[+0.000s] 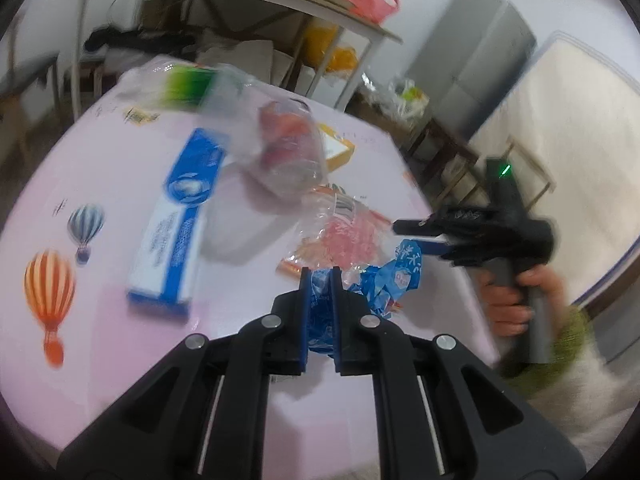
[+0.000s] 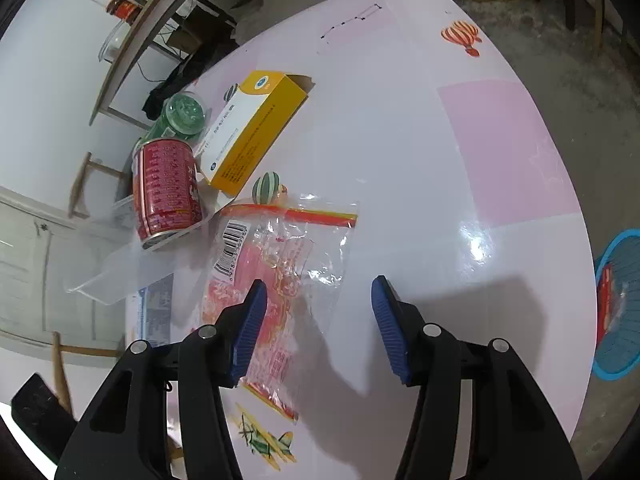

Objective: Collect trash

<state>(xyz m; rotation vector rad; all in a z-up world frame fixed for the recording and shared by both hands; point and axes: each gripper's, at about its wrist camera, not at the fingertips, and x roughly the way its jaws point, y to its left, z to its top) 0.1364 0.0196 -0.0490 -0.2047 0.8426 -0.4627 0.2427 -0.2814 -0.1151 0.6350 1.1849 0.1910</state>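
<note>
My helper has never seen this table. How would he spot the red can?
On the pink table, look beside the yellow box. The red can lies tipped there, next to a green bottle; it is the only metal thing, covered in white print.

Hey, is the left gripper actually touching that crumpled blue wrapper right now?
Touching. The left wrist view shows the left gripper shut on the blue wrapper, the plastic pinched between both pads.

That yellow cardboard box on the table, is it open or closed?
Open. The yellow cardboard box lies flat, and its far end flap is folded out, showing a dark hollow inside.
</note>
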